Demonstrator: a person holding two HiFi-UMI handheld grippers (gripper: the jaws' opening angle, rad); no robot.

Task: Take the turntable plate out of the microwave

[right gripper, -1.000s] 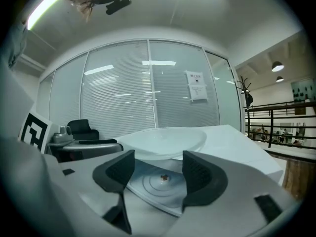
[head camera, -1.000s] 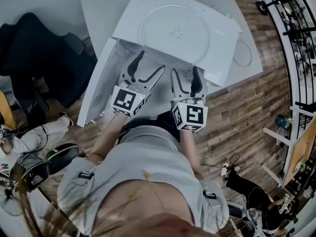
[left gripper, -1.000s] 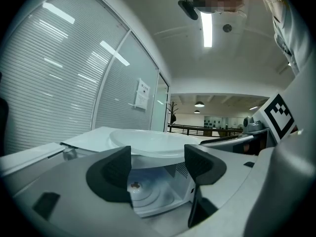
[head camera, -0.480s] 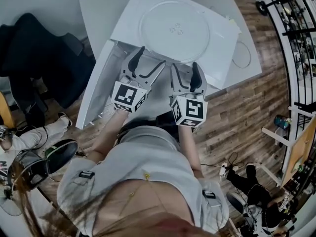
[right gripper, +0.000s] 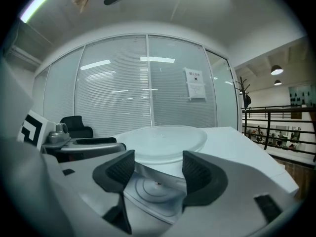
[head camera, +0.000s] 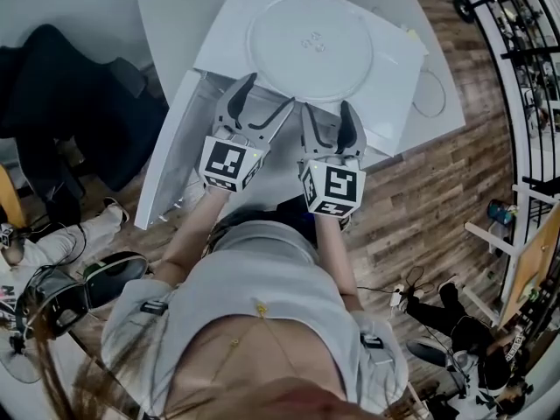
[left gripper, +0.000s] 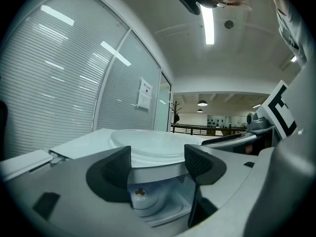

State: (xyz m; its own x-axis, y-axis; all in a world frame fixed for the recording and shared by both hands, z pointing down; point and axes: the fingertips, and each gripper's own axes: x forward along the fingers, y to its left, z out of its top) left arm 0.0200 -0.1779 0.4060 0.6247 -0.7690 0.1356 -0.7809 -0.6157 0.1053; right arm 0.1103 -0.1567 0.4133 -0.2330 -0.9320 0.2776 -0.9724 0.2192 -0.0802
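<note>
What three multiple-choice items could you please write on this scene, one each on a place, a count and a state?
1. Where does the turntable plate lie?
A. on top of the microwave
B. inside its cavity
C. on the floor

2. How many grippers show in the head view?
A. one
B. two
C. three

3. How does the left gripper stand?
A. shut on the plate
B. shut on nothing
C. open, gripping nothing

Answers:
1 A, the turntable plate rests on the microwave's top panel.
2 B, the left gripper and the right gripper reach forward side by side.
3 C, the left gripper view shows its jaws apart and clamping nothing.
</note>
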